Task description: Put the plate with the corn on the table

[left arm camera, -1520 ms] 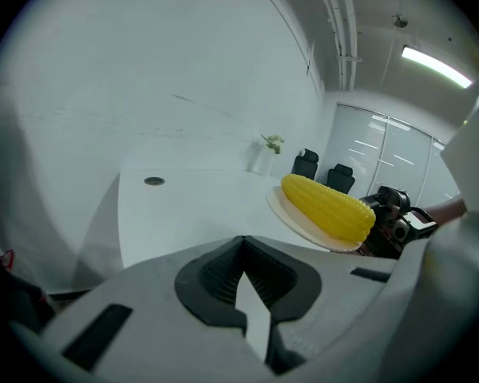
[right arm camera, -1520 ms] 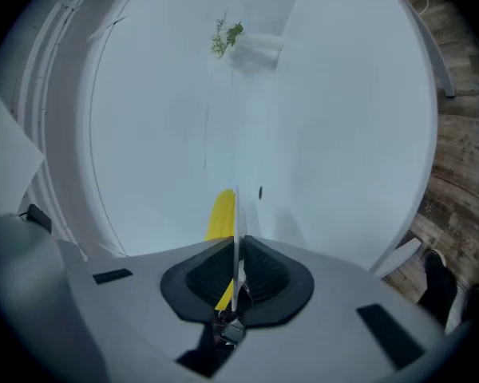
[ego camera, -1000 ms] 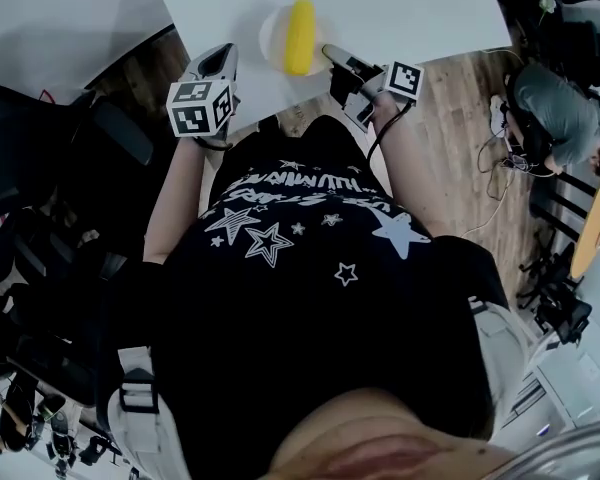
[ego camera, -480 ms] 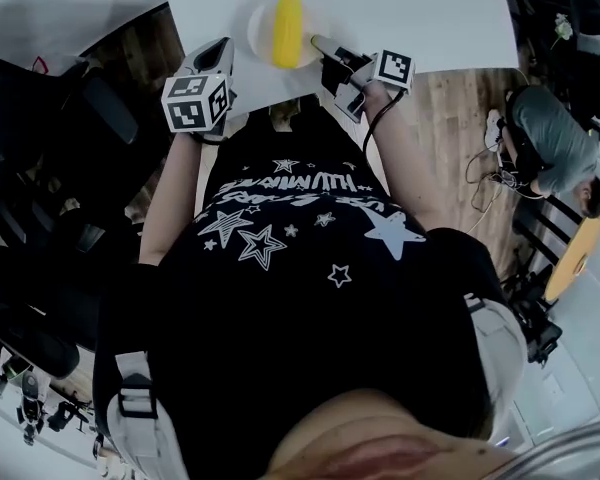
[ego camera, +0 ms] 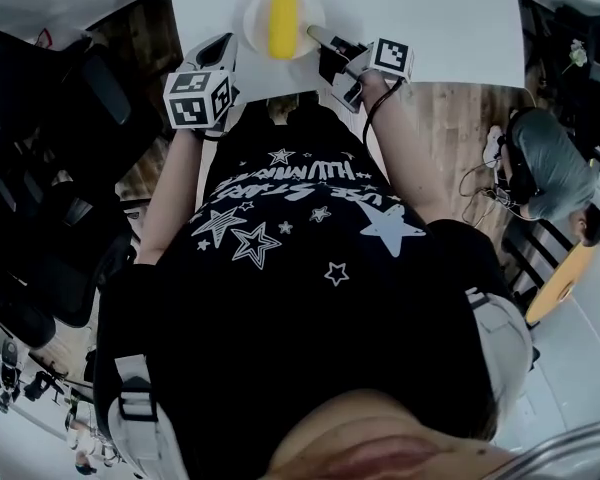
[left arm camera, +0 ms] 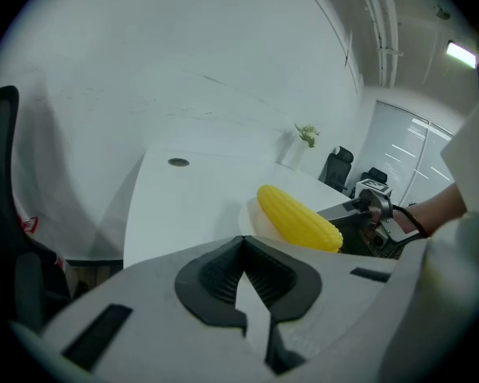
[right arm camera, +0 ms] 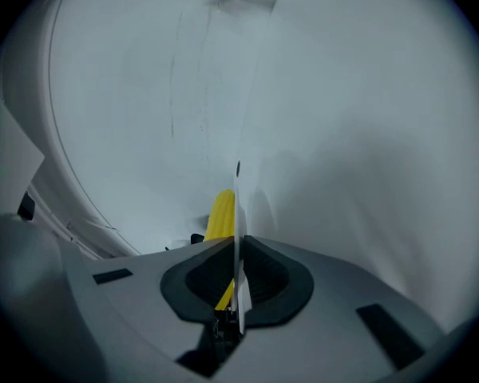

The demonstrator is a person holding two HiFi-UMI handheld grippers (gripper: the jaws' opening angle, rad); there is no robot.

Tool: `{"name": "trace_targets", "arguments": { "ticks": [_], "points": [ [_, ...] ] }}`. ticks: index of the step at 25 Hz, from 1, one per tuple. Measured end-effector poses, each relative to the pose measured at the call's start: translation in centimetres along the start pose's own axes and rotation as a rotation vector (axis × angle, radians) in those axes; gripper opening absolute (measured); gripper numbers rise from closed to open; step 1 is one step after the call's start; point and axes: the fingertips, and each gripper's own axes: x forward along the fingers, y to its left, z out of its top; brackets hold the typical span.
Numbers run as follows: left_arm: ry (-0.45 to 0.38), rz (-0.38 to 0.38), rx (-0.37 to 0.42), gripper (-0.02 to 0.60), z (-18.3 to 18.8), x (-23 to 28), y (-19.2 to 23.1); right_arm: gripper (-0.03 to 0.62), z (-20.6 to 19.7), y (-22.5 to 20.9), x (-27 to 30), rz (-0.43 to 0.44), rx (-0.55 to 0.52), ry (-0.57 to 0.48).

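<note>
Plate [ego camera: 255,13] and corn [ego camera: 283,18] have crept further in from the table's [ego camera: 430,18] near edge over the last second. In the head view the right gripper [ego camera: 315,36] is at the rim's right side.

In the left gripper view, the left gripper [left arm camera: 241,246] is closed on nothing, near the plate.

In the right gripper view, the jaws pinch the thin rim edge-on. Set-down looks close; release isn't done.

Office/meeting room: long white table [left arm camera: 191,198] ahead of the left gripper [left arm camera: 243,250], black office chairs [left arm camera: 335,166] beyond its far end, glazed partition [left arm camera: 403,150] behind them.
</note>
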Motion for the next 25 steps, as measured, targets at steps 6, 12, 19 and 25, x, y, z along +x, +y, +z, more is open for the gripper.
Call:
{"name": "trace_targets", "arguments": {
  "ticks": [6,12,19,25],
  "points": [
    [-0.004,0.034,-0.013,0.005,-0.5,0.1,-0.1,0.025,-0.1,-0.3,0.2,-0.015,-0.008,0.025],
    [-0.004,0.041,-0.017,0.005,-0.9,-0.3,-0.8,0.025,-0.3,-0.7,0.1,-0.048,0.012,0.023],
    [-0.01,0.037,-0.018,0.005,-0.8,0.0,-1.5,0.023,0.0,-1.3,0.5,-0.101,0.007,0.036],
    [-0.011,0.041,-0.016,0.005,-0.8,-0.2,-1.5,0.015,-0.1,-1.4,0.7,-0.194,-0.032,0.035]
  ]
}}
